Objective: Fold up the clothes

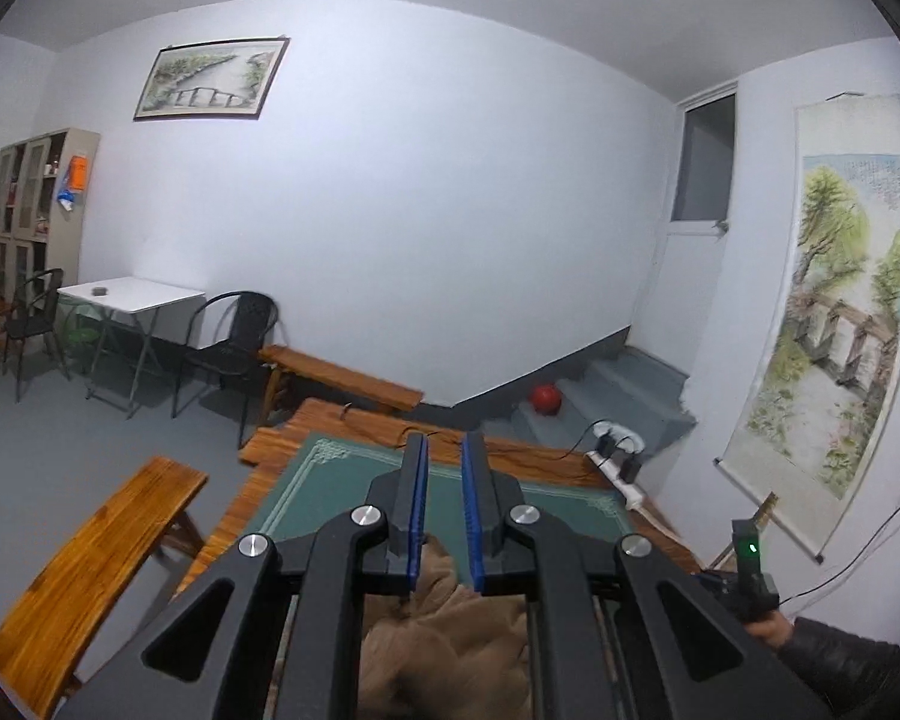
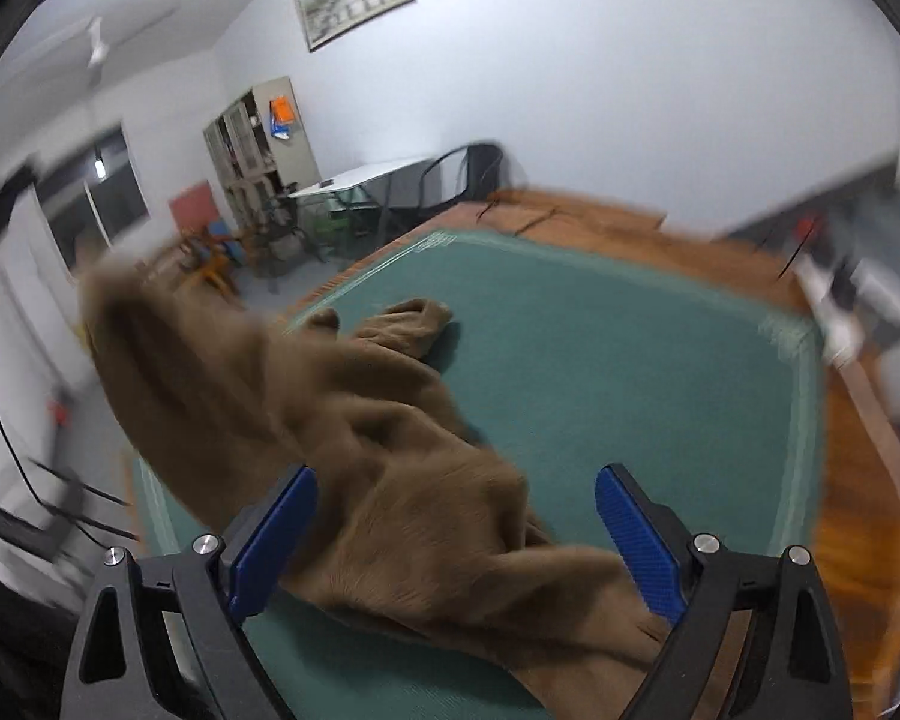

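A brown fleecy garment (image 2: 402, 456) lies crumpled on the green mat (image 2: 630, 360). One end of it rises off the mat toward the upper left, blurred. My right gripper (image 2: 459, 474) is open wide just above the garment; the cloth passes between the blue pads (image 2: 636, 534) without being pressed. In the left wrist view my left gripper (image 1: 444, 438) is shut, its blue pads close together, and a bunch of the brown garment (image 1: 444, 630) is caught between them near their base. It points out over the green mat (image 1: 336, 480).
The mat covers a wooden table (image 1: 282, 444). A wooden bench (image 1: 102, 558) stands at its left and another (image 1: 342, 375) behind it. A power strip (image 1: 618, 468) with cables lies at the far right corner. A person's hand and dark sleeve (image 1: 822, 648) show at lower right.
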`<state>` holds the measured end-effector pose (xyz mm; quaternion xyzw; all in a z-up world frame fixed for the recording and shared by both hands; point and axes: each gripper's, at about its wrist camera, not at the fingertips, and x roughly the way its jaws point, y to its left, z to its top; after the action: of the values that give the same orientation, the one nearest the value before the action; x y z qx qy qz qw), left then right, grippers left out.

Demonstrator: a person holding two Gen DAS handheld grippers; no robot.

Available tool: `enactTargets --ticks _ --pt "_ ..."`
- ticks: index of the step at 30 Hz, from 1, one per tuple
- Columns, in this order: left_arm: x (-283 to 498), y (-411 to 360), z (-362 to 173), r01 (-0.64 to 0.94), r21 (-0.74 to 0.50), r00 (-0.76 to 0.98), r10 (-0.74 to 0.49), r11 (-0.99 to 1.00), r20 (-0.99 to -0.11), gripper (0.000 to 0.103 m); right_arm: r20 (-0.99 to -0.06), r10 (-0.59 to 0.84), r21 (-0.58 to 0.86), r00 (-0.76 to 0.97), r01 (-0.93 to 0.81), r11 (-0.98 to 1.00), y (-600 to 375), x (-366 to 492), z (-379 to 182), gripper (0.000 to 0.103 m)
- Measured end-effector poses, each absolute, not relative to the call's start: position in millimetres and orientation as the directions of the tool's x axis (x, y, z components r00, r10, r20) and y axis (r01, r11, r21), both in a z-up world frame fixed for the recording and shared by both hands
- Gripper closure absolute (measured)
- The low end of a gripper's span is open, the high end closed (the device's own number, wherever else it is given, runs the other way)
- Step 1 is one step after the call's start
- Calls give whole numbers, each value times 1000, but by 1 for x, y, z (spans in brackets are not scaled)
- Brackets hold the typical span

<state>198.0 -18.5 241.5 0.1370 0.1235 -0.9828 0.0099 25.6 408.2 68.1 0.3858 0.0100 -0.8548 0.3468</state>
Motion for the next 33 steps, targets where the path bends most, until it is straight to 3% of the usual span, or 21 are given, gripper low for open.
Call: enactTargets --ticks 7,14,19,24,29,33 --pt "188 -20 181 20 -70 -862 18 -997 -507 89 -706 -576 245 -412 621 -744 388 0 44 8" --pt "181 -11 91 -110 80 -703 21 -991 -711 80 -781 -527 93 -335 771 -629 334 31 38 8" --pt "181 -2 45 -236 185 -613 -1 -954 -790 66 -843 -491 153 -219 779 -609 328 11 9 8" --pt "181 4 5 -319 295 -528 -90 -901 -844 66 -839 -544 320 -36 776 -544 331 18 -7 8" --pt "179 1 -10 -317 273 -495 -87 -908 -864 66 -809 -576 420 118 801 -426 338 63 -1 8" --pt "172 4 -13 -308 254 -491 -76 -917 -868 66 -854 -505 368 126 833 -414 346 99 -4 8"
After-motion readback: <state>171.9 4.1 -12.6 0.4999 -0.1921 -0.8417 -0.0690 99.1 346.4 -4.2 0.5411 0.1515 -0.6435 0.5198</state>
